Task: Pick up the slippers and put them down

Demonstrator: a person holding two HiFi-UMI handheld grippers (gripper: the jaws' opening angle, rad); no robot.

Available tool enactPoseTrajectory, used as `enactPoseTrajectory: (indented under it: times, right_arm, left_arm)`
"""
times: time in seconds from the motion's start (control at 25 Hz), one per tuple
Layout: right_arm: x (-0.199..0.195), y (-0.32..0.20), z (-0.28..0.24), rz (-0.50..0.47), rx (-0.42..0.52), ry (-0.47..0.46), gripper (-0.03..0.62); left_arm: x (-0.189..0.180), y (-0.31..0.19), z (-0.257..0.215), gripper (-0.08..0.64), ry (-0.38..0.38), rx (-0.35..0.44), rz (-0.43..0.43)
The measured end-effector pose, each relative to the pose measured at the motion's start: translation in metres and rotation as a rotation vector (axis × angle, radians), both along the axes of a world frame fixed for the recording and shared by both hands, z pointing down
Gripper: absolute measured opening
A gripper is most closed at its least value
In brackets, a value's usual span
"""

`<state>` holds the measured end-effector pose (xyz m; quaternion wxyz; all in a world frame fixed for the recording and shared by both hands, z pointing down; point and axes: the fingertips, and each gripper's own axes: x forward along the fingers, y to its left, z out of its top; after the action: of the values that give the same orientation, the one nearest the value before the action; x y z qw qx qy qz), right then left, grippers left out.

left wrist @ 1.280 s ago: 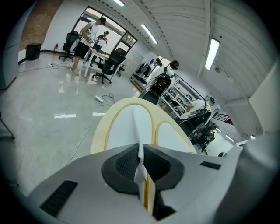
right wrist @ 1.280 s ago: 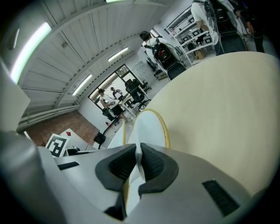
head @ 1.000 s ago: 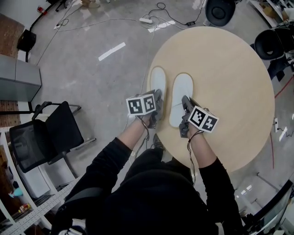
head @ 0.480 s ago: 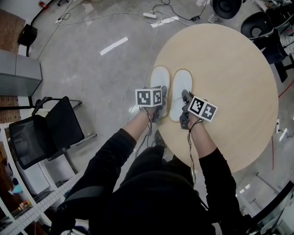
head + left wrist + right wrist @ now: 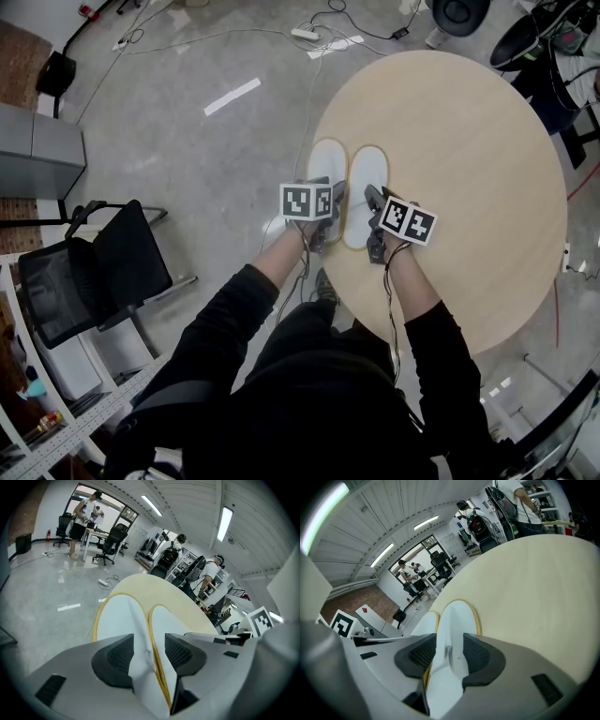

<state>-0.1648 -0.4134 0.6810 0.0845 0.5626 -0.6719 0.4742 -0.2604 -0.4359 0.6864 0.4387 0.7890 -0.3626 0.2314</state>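
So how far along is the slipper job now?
Done: the left slipper and right slipper lie flat, side by side, on the table. In hand: the left gripper and right gripper have just been opening, heels between their jaws, not pinched. Left: pull both grippers back.

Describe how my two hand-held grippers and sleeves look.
The left hand-held gripper and right hand-held gripper are grey with black textured pads; each carries a white cube of black square markers and a thin dark cable. Sleeves are black. Both pairs of jaws have just been opening, a white slipper between each.
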Motion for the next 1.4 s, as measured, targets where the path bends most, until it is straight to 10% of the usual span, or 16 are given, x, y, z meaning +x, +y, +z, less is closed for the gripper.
enactPoseTrajectory:
  times: [0.28,0.52,1.08,1.4]
  right_arm:
    - [0.005,0.007,-0.022,0.011,0.034,0.023,0.19]
    - [0.012,0.033,-0.046,0.012,0.067,0.013,0.19]
    - [0.06,0.168,-0.134,0.145,0.173,-0.094,0.186]
    - [0.126,0.243,-0.179,0.314,0.272,-0.143,0.124]
  left_arm:
    - [-0.019,0.007,-0.015,0.218,-0.027,0.028,-0.046]
    - [-0.03,0.046,-0.05,0.218,0.093,0.017,-0.088]
    - [0.056,0.192,-0.144,0.216,0.33,0.027,0.256]
    - [0.087,0.251,-0.193,0.216,0.326,0.147,0.354]
